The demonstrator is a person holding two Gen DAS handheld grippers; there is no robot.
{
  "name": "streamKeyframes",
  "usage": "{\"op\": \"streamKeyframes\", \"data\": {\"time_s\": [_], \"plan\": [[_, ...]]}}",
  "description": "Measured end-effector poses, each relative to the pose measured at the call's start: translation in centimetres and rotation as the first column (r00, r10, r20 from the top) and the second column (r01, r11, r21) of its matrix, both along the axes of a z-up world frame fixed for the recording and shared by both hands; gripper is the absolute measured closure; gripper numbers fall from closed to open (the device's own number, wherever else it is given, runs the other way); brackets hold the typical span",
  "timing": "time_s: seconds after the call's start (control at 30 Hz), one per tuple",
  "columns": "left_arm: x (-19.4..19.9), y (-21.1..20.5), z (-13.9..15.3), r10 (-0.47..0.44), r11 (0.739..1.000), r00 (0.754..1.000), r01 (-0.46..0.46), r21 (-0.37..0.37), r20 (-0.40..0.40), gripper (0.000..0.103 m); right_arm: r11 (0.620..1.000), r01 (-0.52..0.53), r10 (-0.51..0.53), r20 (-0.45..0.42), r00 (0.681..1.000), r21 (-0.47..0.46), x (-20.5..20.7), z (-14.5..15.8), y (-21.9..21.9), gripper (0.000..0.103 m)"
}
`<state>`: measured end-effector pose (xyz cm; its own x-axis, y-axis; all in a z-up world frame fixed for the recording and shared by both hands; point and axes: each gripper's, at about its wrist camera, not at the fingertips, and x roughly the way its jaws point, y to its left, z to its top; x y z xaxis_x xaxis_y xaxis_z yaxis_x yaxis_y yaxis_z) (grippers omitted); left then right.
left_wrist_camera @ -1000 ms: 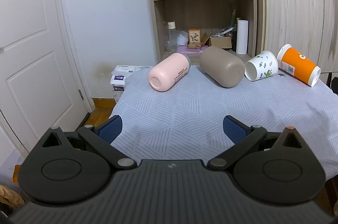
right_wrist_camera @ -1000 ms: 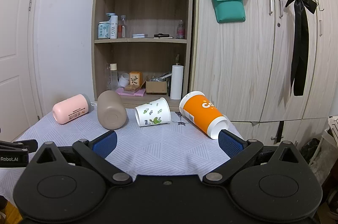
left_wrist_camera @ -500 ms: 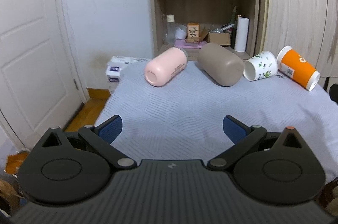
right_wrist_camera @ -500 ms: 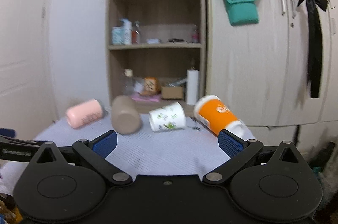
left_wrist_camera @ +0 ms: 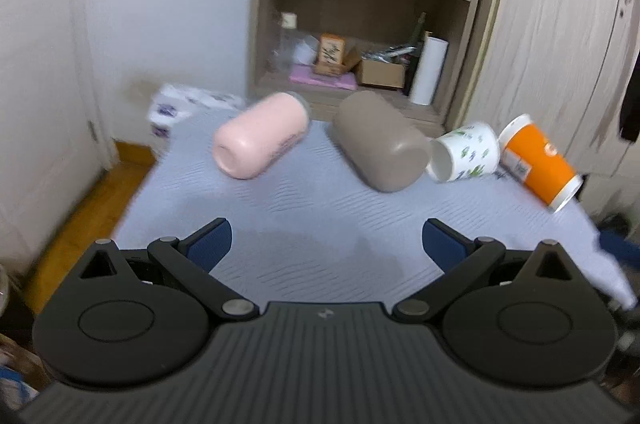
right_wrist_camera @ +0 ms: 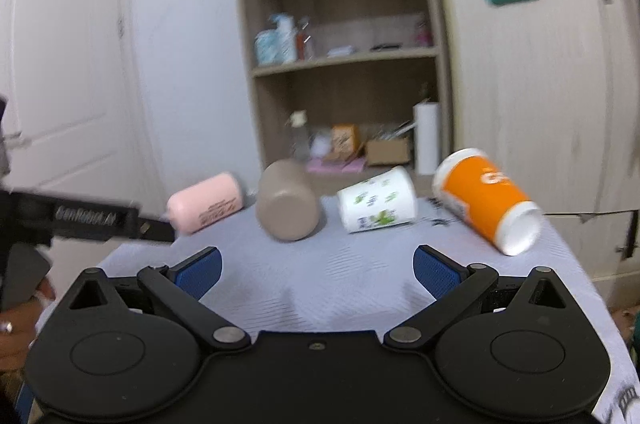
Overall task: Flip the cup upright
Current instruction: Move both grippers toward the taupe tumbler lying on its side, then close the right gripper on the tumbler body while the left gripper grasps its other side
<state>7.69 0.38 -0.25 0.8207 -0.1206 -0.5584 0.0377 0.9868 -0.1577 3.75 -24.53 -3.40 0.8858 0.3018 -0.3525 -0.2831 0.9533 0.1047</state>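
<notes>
Both jaws stand wide apart: your left gripper [left_wrist_camera: 326, 244] and right gripper [right_wrist_camera: 316, 270] hold nothing. Mid-frame, four cups lie on their sides: pink cup [left_wrist_camera: 260, 140], taupe cup [left_wrist_camera: 380, 146], leaf-print cup [left_wrist_camera: 466, 158], orange cup [left_wrist_camera: 538, 162].

Four cups [left_wrist_camera: 464, 160] lie side by side on the table [left_wrist_camera: 320, 224].

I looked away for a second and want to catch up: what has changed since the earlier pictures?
Only the views shifted: both grippers, left and right, moved in toward the cups, open and empty. Nothing was grasped. The pink, brown, leaf-print and orange cups stay on their sides.
</notes>
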Motion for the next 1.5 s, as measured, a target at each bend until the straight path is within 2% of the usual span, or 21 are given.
{"op": "streamKeyframes", "data": {"time_s": [0.07, 0.13, 0.2, 0.27, 0.37, 0.47, 0.53, 0.63, 0.87, 0.97, 1.03, 1.33, 1.5], "plan": [[1.7, 0.4, -0.2, -0.05, 0.997, 0.997, 0.047, -0.053, -0.051, 0.0, 0.998, -0.059, 0.058, -0.033, 0.998, -0.033, 1.2, 0.4, 0.8, 0.0], [3.1, 0.3, -0.5, -0.08, 0.996, 0.993, 0.076, -0.052, -0.084, 0.0, 0.991, -0.115, 0.11, -0.066, 0.992, -0.072, 2.7, 0.8, 1.8, 0.0], [4.0, 0.4, -0.6, -0.098, 0.995, 0.991, 0.096, -0.032, -0.087, 0.0, 0.983, -0.155, 0.146, -0.099, 0.984, -0.101, 4.2, 0.9, 2.7, 0.0], [5.0, 0.7, -0.7, -0.105, 0.994, 0.99, 0.101, -0.046, -0.093, 0.001, 0.976, -0.18, 0.165, -0.124, 0.978, -0.123, 5.6, 0.7, 3.3, 0.0], [6.4, 1.6, -0.7, -0.094, 0.99, 0.991, 0.084, -0.11, -0.093, 0.001, 0.969, -0.195, 0.174, -0.14, 0.975, -0.153, 7.7, 0.5, 4.2, 0.0], [8.0, 2.5, -0.5, -0.073, 0.98, 0.994, 0.055, -0.193, -0.086, 0.001, 0.968, -0.225, 0.206, -0.157, 0.966, -0.112, 9.7, 1.0, 4.4, 0.0], [9.1, 3.1, -0.6, -0.066, 0.962, 0.993, 0.037, -0.269, -0.1, 0.001, 0.968, -0.235, 0.218, -0.162, 0.962, -0.092, 11.0, 1.4, 4.6, 0.001], [10.6, 3.6, -1.0, -0.106, 0.932, 0.987, 0.057, -0.359, -0.117, 0.003, 0.971, -0.237, 0.225, -0.196, 0.955, -0.041, 13.3, 1.6, 4.5, 0.009], [12.8, 3.4, -1.0, -0.173, 0.91, 0.975, 0.103, -0.401, -0.142, 0.004, 0.957, -0.248, 0.222, -0.17, 0.96, -0.149, 15.6, 1.6, 5.9, 0.01], [13.2, 3.1, -1.2, -0.166, 0.913, 0.975, 0.095, -0.397, -0.148, 0.004, 0.949, -0.264, 0.234, -0.172, 0.957, -0.175, 16.5, 0.9, 6.5, 0.01], [13.5, 3.2, -1.3, -0.155, 0.909, 0.977, 0.084, -0.407, -0.146, 0.004, 0.936, -0.272, 0.237, -0.17, 0.956, -0.224, 16.9, 0.3, 7.2, 0.01], [14.4, 4.1, -2.5, -0.158, 0.863, 0.979, 0.072, -0.5, -0.132, 0.004, 0.885, -0.289, 0.243, -0.167, 0.956, -0.365, 18.2, -1.2, 9.3, 0.01], [14.6, 3.8, -2.5, -0.163, 0.863, 0.98, 0.084, -0.498, -0.116, 0.004, 0.87, -0.294, 0.251, -0.157, 0.955, -0.396, 18.7, -1.4, 9.6, 0.011]]}}
